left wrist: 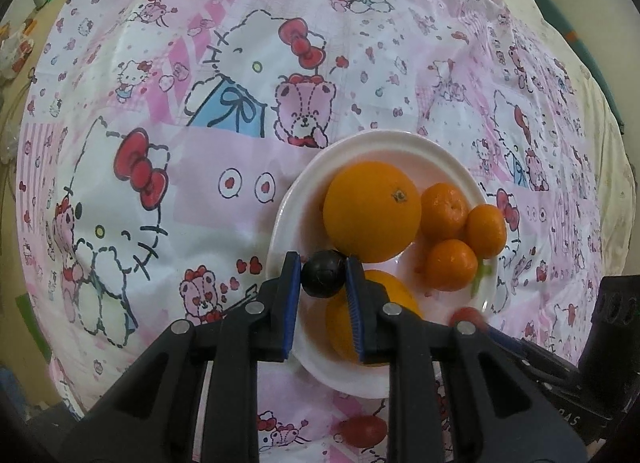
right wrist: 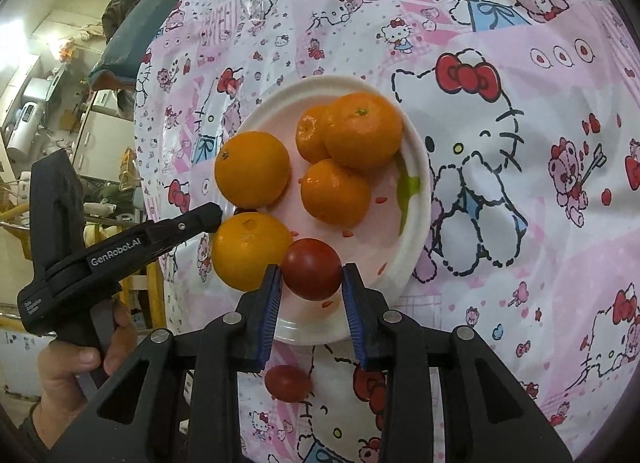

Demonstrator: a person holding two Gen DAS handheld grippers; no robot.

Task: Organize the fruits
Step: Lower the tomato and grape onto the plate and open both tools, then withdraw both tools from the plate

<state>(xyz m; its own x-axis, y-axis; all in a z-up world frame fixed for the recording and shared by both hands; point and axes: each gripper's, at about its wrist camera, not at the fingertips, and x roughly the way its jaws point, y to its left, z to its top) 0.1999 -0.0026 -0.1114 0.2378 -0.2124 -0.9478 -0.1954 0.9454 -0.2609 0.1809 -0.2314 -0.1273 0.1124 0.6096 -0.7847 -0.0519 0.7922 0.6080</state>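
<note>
Now, step in hand: I judge both claws are setting small fruits onto the plate, with release just starting.
Next move: I would spread the pads clear of each fruit, lift straight off, then go for the loose tomato on the cloth.
Right gripper (right wrist: pixel 311 277): narrow gap; blue ribbed pads sit on either side of a round dark-red tomato (right wrist: pixel 312 269) and appear to touch it. Fruit hangs over the near rim of the plate, just beside a large orange.
Left gripper (left wrist: pixel 323 273): narrow gap too; pads flank a small round dark purple-black fruit (left wrist: pixel 323 274), contact on both sides as far as I can see. It sits over the plate between two oranges.
Loose fruit, nearest: a second small red tomato (right wrist: pixel 287 383) lies on the cloth just outside the near plate rim, not yet collected.
White round ceramic plate (right wrist: pixel 416 191): holds two large smooth oranges (right wrist: pixel 252 171) and three small tangerines (right wrist: pixel 335 191), which touch one another.
Pink-and-white cartoon-print tablecloth (right wrist: pixel 520 255): covers the table under everything.
Risk: round fruits may roll off the shallow rim once let go.
</note>
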